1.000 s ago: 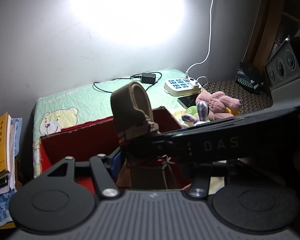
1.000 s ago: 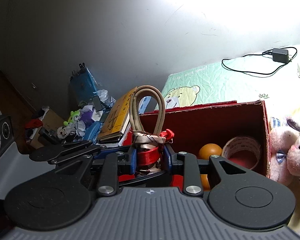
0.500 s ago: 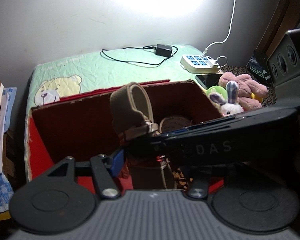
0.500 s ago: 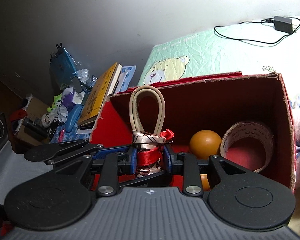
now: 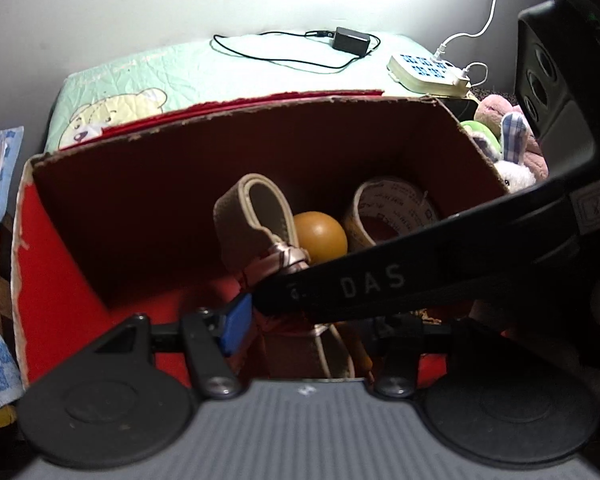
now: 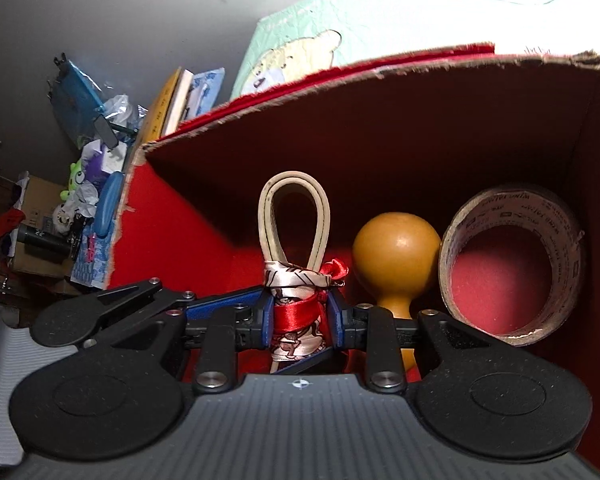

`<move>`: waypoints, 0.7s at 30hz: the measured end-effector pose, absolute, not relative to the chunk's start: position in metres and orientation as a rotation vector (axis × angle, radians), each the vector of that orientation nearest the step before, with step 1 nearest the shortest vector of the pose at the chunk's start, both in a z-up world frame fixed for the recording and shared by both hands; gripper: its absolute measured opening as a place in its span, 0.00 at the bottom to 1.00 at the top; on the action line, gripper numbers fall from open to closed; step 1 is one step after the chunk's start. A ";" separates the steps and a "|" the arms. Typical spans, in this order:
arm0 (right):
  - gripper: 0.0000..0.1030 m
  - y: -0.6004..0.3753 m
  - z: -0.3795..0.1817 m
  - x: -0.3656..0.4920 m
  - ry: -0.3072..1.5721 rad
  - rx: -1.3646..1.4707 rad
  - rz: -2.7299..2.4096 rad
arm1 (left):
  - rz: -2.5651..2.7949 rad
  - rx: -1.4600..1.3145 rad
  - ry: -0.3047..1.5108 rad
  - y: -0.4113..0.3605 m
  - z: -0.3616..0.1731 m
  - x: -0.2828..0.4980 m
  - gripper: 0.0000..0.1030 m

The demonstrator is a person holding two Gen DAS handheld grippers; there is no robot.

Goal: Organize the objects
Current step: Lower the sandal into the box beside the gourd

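Red cardboard box already holds a ball and tape roll beyond the right hand-held gripper, which clenches a strap bundle above it, the left hand-held gripper apparently sharing that hold, while soft toys wait outside.

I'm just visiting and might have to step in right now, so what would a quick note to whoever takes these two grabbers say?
Right gripper: shut on the bundled strap, at its red ribbon wrap.
Left gripper: around the same bundle from the side; whether it presses is hidden behind the other tool.
The strap hangs inside the red box, not yet resting on the bottom as far as I can see.
Already in the box: orange gourd, tape roll.
Left: release the strap; plush toys lie outside the box.
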State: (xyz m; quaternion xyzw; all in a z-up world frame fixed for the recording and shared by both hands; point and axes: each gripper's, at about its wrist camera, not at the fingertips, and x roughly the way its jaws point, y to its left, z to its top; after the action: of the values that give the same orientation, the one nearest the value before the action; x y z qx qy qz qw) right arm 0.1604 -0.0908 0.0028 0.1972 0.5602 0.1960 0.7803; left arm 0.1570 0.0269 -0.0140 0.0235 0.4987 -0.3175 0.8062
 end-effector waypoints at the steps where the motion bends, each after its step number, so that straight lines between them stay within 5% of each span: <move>1: 0.28 -0.091 0.001 0.161 1.220 0.425 0.415 | -0.676 0.050 1.074 0.027 -0.016 0.158 0.50; 21: 0.31 -0.099 -0.013 0.170 1.325 0.479 0.347 | -0.603 0.074 1.152 0.028 -0.035 0.164 0.60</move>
State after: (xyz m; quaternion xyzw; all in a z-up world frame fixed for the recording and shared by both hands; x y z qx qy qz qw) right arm 0.1703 -0.0986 -0.0132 0.2190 0.6060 0.1585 0.7482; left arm 0.1644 0.0281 -0.0348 0.0342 0.5363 -0.2805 0.7953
